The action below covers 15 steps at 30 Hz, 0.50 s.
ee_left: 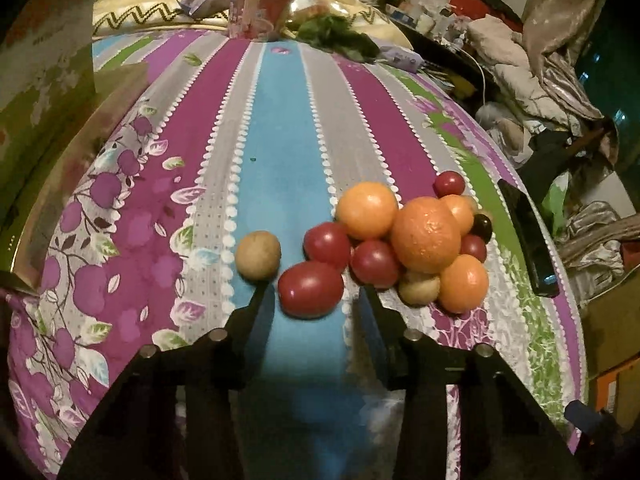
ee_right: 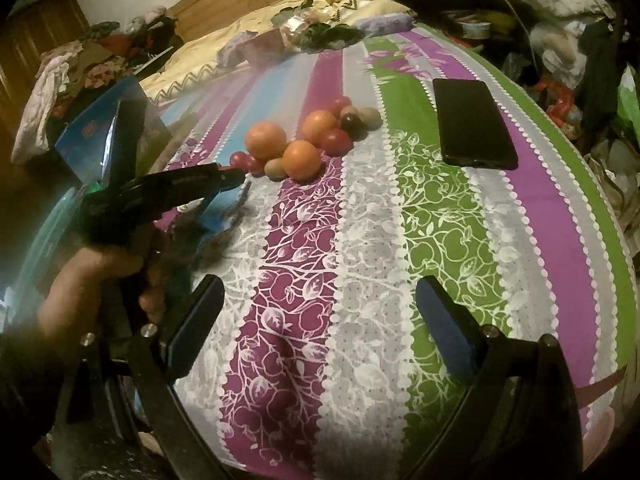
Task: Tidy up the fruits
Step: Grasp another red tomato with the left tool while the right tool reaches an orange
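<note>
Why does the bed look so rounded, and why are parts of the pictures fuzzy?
Left wrist view: the fisheye lens bulges the striped bedspread like a dome, and the dim corners go black. Right wrist view: same bulge, and the hand and left gripper are smeared with blur.

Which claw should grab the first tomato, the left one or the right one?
Left, probably. The left claw already sits at the big red tomato, one finger on each side of it. The right claw is open over bare bedspread, far from the fruit pile.
</note>
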Each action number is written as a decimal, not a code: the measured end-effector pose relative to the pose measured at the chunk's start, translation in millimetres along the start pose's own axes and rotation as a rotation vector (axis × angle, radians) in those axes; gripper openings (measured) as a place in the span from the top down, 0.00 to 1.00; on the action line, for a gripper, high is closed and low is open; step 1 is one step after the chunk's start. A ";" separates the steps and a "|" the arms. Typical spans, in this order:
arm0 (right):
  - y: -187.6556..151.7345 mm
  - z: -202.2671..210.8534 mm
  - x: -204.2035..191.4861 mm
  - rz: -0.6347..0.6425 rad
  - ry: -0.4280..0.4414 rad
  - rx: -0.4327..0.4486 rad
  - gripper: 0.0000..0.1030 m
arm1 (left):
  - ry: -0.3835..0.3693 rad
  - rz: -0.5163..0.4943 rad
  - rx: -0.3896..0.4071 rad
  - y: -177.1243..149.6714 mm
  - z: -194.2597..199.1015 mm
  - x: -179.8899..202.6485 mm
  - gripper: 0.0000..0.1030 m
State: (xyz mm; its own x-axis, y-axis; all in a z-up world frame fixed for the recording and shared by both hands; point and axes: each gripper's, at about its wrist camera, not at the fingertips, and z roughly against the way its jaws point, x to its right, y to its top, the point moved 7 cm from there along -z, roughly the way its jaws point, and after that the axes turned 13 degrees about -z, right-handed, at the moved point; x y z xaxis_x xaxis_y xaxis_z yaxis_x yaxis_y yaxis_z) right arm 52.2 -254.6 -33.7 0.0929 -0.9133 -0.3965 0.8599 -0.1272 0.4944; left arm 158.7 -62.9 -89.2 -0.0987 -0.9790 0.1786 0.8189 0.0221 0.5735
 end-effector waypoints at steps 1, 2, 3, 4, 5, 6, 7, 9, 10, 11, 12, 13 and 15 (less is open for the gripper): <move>0.1 -1.4 -0.8 0.001 0.001 -0.003 0.11 | 0.012 -0.004 0.000 -0.8 0.6 -1.2 0.68; -0.3 -3.0 -0.7 0.003 0.001 -0.009 0.13 | 0.012 -0.005 0.001 -1.4 1.4 -1.9 0.68; -1.3 -4.6 -0.4 0.004 0.001 -0.016 0.15 | 0.007 -0.002 0.002 -2.4 2.9 -2.5 0.68; -1.0 -6.4 -0.8 0.005 0.002 -0.022 0.18 | 0.007 -0.004 0.002 -3.5 5.0 -2.7 0.68; -1.5 -7.8 -0.9 0.007 0.003 -0.028 0.25 | 0.009 -0.012 0.008 -5.9 9.8 -2.1 0.69; -1.9 -8.9 -1.2 0.010 0.005 -0.034 0.28 | 0.009 -0.019 0.011 -7.4 12.7 -1.6 0.69; -2.0 -10.3 -2.0 0.016 0.008 -0.040 0.32 | 0.011 -0.029 0.014 -11.0 17.1 -1.4 0.69; -0.5 -13.3 -3.7 0.034 0.014 -0.041 0.39 | 0.014 -0.038 0.017 -20.6 26.5 -3.3 0.69; 0.8 -15.4 -5.3 0.044 0.014 -0.042 0.43 | 0.014 -0.034 0.017 -25.7 30.0 -5.1 0.69; 3.5 -19.0 -6.3 0.055 0.015 -0.044 0.46 | 0.014 -0.026 0.014 -31.4 32.6 -7.9 0.69; 8.4 -23.3 -8.1 0.066 0.021 -0.043 0.46 | 0.010 -0.017 0.011 -36.2 34.3 -10.3 0.69; 15.2 -28.3 -10.3 0.075 0.029 -0.040 0.46 | 0.008 -0.012 0.012 -40.6 36.3 -11.9 0.69; 28.9 -40.4 -14.7 0.083 0.045 -0.042 0.46 | 0.007 -0.013 0.013 -42.7 38.5 -12.0 0.69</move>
State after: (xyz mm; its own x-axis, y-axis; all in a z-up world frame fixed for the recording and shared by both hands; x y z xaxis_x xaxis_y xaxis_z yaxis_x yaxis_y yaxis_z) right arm 96.0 -229.2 -44.9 0.1864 -0.9015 -0.3906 0.8685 -0.0347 0.4945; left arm 103.1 -44.3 -85.1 -0.1056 -0.9805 0.1656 0.8099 0.0117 0.5864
